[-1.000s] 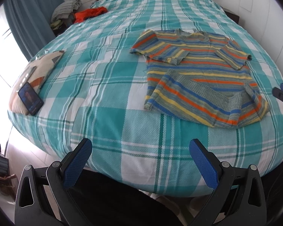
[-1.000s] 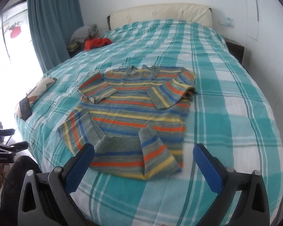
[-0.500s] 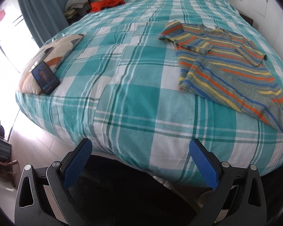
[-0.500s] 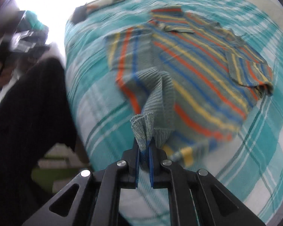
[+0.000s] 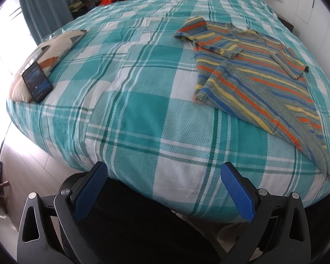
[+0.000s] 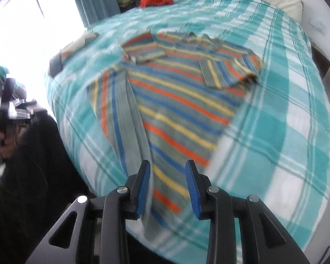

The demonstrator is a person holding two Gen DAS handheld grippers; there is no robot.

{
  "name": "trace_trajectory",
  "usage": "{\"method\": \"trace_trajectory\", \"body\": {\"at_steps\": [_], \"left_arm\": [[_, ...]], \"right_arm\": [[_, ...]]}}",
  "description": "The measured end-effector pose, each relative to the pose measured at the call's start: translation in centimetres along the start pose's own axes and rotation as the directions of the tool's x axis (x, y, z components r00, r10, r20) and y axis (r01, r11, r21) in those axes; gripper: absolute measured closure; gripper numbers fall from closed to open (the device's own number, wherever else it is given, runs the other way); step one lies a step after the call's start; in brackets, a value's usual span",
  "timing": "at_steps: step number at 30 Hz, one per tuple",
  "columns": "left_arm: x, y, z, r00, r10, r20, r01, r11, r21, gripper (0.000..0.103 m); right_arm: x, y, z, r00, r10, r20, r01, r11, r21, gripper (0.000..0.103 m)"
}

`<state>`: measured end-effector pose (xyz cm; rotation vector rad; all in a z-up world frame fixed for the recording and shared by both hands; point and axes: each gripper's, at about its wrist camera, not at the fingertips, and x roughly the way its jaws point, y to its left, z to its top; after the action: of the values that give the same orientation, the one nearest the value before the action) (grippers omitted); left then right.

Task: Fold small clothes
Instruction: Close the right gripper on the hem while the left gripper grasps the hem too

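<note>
- Broadly, the bed (image 5: 143, 114) fills both views, and the striped shirt (image 5: 248, 70) lies flat on it in the right half of the left wrist frame, and runs from the centre down to the bottom edge of the right wrist frame.
- Its long axis runs from the collar at upper centre of the right wrist frame to the hem at bottom centre, almost in line with your right gripper (image 6: 167, 187); both sleeves are already turned in over the chest.
- Your right gripper is the nearer one: its jaws have just been opening and stand partly spread, with the hem corner of the shirt between them but no pad visibly pressing on it. Blur hides the exact contact.
- Your left gripper (image 5: 165, 189) sits at the bottom of its own frame, jaws spread wide on nothing, over the bed's near edge and well apart from the shirt, which lies up and to its right.
- My judgement: the hem is yours to take from the right side; the left must travel right first.
</note>
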<state>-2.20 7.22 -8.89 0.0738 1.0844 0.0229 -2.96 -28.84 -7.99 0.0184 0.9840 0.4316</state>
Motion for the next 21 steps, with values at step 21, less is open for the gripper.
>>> {"method": "trace_trajectory", "body": {"at_steps": [21], "left_arm": [[2.2, 5.7, -1.1, 0.992, -0.125, -0.019, 0.121, 0.985, -0.125, 0.0]], "right_arm": [[8.3, 20.0, -2.4, 0.885, 0.355, -0.301, -0.449, 0.821, -0.352, 0.061]]}}
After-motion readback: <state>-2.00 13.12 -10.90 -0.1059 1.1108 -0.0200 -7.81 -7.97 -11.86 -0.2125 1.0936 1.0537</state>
